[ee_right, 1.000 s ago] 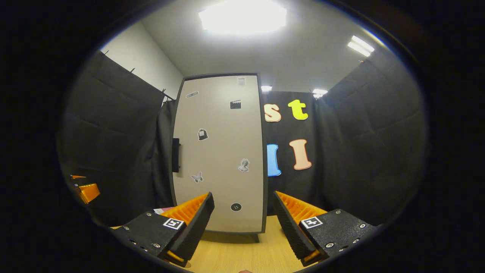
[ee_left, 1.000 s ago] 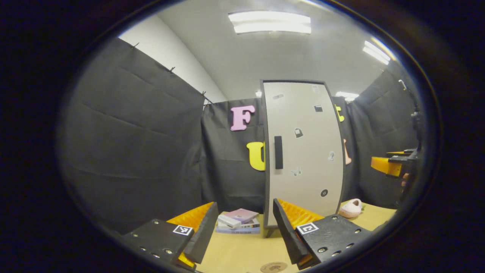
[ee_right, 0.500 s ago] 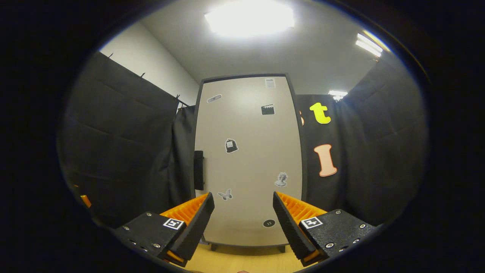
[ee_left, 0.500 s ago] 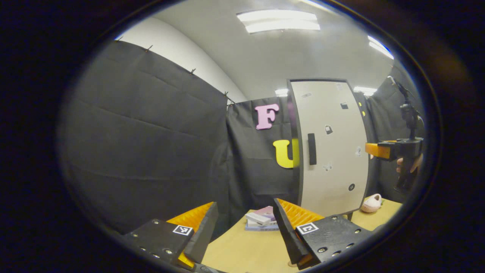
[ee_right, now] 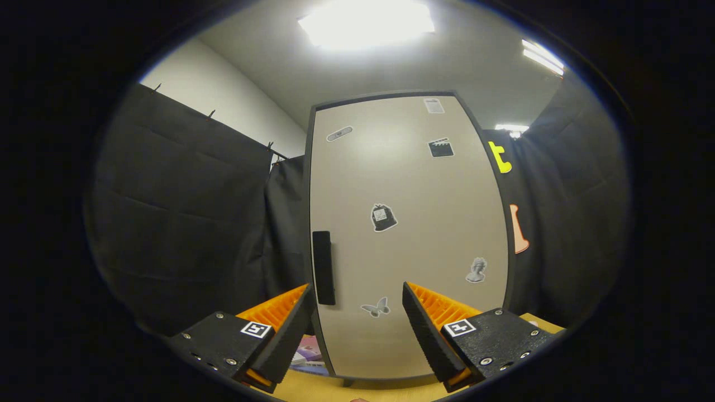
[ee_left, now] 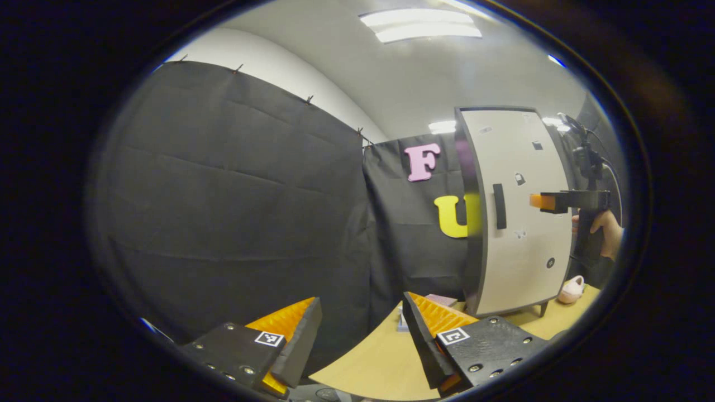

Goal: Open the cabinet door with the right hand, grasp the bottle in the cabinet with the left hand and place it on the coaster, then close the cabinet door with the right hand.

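A tall pale cabinet [ee_right: 408,234] with a dark frame stands on the wooden table, its door shut, with a black handle [ee_right: 323,268] at the door's left edge. My right gripper [ee_right: 357,329] is open, close in front of the door, its left finger just below the handle. In the left gripper view my left gripper [ee_left: 363,340] is open and holds nothing, turned toward the black cloth wall; the cabinet [ee_left: 516,212] and its handle [ee_left: 499,206] lie far right. The right gripper [ee_left: 550,201] and the hand [ee_left: 606,226] holding it show before the door.
A stack of books [ee_left: 427,304] lies on the table [ee_left: 380,363] left of the cabinet, also glimpsed as books [ee_right: 307,357] under my right gripper. A pink slipper [ee_left: 571,290] lies at the cabinet's right foot. Black cloth walls surround the table.
My right gripper has moved closer to the cabinet door and toward its handle. My left gripper has swung left, so the cabinet has slid to the right of its view.
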Demonstrator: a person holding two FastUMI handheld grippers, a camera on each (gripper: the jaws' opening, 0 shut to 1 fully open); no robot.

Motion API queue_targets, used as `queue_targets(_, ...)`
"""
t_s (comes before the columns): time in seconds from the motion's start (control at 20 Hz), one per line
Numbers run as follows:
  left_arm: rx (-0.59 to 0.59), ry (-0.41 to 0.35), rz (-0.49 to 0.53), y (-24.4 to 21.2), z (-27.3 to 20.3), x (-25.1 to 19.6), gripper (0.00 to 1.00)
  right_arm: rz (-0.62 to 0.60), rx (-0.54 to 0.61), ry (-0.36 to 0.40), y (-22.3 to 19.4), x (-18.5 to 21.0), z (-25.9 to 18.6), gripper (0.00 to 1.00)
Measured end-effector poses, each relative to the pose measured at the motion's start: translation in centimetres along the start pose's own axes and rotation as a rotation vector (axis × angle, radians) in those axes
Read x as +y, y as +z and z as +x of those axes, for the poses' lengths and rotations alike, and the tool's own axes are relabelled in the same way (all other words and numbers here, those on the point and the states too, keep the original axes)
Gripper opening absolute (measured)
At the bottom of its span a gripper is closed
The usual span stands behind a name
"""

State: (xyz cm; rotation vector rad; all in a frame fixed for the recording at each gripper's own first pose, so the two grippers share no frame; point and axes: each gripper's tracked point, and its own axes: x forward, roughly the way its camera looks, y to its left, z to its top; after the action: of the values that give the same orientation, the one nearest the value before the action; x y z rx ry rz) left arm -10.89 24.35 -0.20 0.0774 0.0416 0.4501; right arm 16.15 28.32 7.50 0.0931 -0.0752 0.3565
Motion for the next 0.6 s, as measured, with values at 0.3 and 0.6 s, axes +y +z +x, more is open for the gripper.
queue_targets(0.3,0.019,0.069,-0.001,-1.3,-0.1,4.3,0.87,-0.004,0.022,0.03,-0.6,3.7,6.6,0.96)
queue_targets(0.6,0.016,0.11,0.003,-1.5,-0.5,7.1,0.87,-0.028,0.105,-0.013,-2.8,5.1,11.9,0.91)
